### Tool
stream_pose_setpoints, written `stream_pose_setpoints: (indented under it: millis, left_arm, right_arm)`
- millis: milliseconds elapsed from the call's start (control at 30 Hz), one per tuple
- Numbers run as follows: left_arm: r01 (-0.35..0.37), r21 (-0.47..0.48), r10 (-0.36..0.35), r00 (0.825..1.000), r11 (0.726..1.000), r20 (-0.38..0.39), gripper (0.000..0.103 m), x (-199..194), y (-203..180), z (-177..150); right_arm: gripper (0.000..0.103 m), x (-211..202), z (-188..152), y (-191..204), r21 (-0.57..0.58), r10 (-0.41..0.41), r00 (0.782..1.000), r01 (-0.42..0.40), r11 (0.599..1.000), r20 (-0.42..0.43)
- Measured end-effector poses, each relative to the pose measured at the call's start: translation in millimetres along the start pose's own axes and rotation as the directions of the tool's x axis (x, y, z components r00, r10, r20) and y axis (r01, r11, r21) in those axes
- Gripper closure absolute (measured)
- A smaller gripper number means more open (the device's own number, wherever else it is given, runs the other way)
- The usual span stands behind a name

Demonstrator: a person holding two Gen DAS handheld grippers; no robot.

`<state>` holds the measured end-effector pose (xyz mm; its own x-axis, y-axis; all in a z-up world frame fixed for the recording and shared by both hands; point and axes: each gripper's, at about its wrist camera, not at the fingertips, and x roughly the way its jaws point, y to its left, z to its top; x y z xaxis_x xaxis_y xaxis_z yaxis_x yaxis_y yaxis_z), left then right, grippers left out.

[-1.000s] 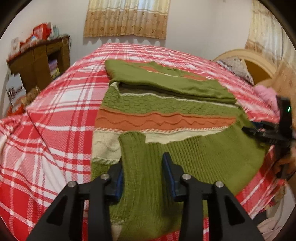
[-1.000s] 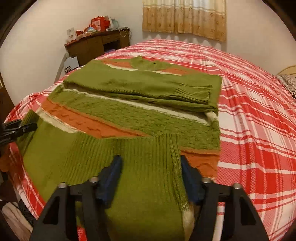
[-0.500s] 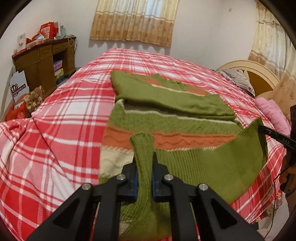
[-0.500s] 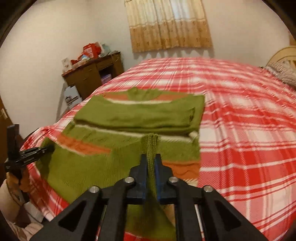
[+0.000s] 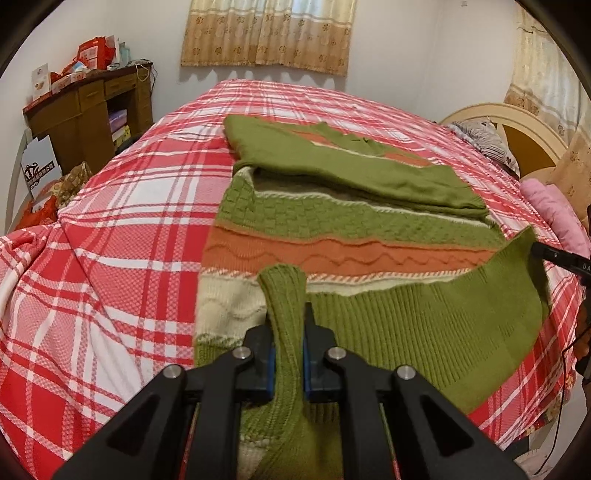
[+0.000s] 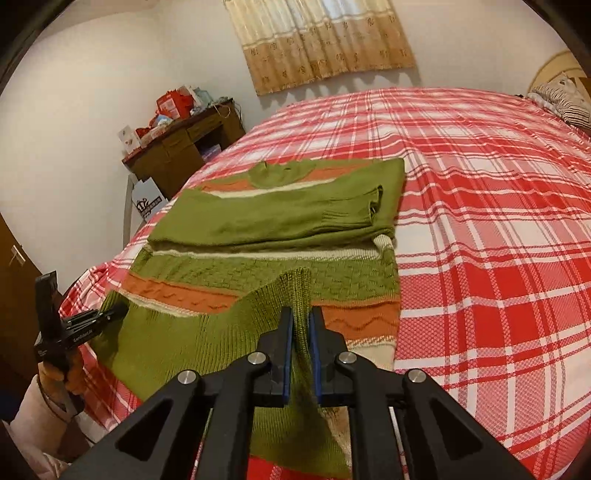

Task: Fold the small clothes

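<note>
A green knit sweater [image 5: 332,218] with orange and cream stripes lies flat on the red plaid bed [image 5: 122,229], sleeves folded across its chest. It also shows in the right wrist view [image 6: 280,225]. My left gripper [image 5: 287,332] is shut on the left corner of the green ribbed hem [image 5: 424,325] and holds it lifted. My right gripper [image 6: 301,328] is shut on the right corner of the hem [image 6: 207,332], also lifted. The hem hangs stretched between the two grippers above the lower stripes. The right gripper shows at the left view's right edge [image 5: 561,256], the left gripper at the right view's left [image 6: 88,321].
A brown wooden desk [image 5: 85,114] with red boxes stands left of the bed, also in the right wrist view [image 6: 184,144]. A curved headboard [image 5: 517,125], a striped pillow [image 5: 484,138] and a pink cloth [image 5: 557,218] lie at the right. Curtains [image 5: 266,33] hang on the far wall.
Both grippers closed on the hem corners and lifted them off the bed. The hem now hangs raised between them.
</note>
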<state>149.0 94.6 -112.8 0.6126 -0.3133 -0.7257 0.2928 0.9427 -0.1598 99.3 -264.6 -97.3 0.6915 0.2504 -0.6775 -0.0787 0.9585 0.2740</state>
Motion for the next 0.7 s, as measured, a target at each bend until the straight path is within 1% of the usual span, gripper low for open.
stream_pose_setpoints:
  millis: [33,100,167,233,333,367,400,433,467,500,600,700]
  left_arm:
    - [0.000,0.002,0.000,1.000,1.000,-0.002,0.092,0.3,-0.5,0.4]
    - [-0.005,0.007,0.005,1.000,1.000,-0.003,0.091,0.6,-1.2,0.2]
    - [-0.005,0.008,0.005,1.000,1.000,-0.003,0.091,0.4,-1.4,-0.1]
    - [-0.002,0.006,0.002,1.000,1.000,-0.004,0.090,-0.2,-1.2,-0.1]
    - [-0.001,0.009,0.001,1.000,1.000,-0.004,0.090,0.1,-1.6,0.0]
    - [-0.005,0.012,0.005,1.000,1.000,-0.002,0.089,0.3,-2.3,-0.4]
    - [-0.010,0.015,0.010,1.000,1.000,0.001,0.089,0.4,-3.2,-1.0]
    - [-0.017,0.020,0.017,1.000,1.000,0.004,0.089,0.5,-4.3,-1.4]
    - [-0.025,0.031,0.025,1.000,0.999,0.012,0.090,0.1,-6.0,-2.2]
    - [-0.029,0.039,0.029,0.999,0.999,0.015,0.091,-0.4,-7.4,-2.7]
    - [-0.016,0.008,0.016,1.000,1.000,0.014,0.093,-2.7,-6.0,0.3]
    - [-0.002,-0.017,0.003,0.999,1.000,0.054,0.093,-13.5,-5.0,9.3]
  right_arm:
    - [0.058,1.9,0.3,0.1,-0.006,-0.008,1.000,0.008,1.000,-0.003]
    - [0.032,5.6,0.8,-0.7,-0.012,-0.018,1.000,0.018,1.000,0.002]
    - [0.032,11.3,0.6,-2.7,-0.015,-0.020,1.000,0.020,1.000,-0.011]
    - [0.032,21.1,-1.3,-2.5,-0.027,-0.015,0.999,0.014,1.000,-0.048]
    - [0.032,37.6,-10.0,5.9,-0.100,-0.041,0.995,0.032,0.994,-0.090]
    - [0.035,43.6,-13.2,9.1,-0.126,-0.063,0.992,0.049,0.991,-0.111]
    - [0.045,49.5,-18.1,15.4,-0.177,-0.111,0.986,0.089,0.980,-0.122]
    - [0.058,48.3,-20.9,23.1,-0.230,-0.136,0.986,0.111,0.967,-0.096]
    - [0.071,47.3,-21.1,28.0,-0.248,-0.121,0.987,0.092,0.964,-0.105]
    - [0.086,45.8,-20.2,30.2,-0.249,-0.116,0.987,0.085,0.965,-0.113]
    - [0.089,36.6,-18.1,37.7,-0.280,-0.141,0.986,0.110,0.954,-0.093]
    - [0.089,14.7,-8.7,37.8,-0.250,-0.116,0.993,0.103,0.963,-0.035]
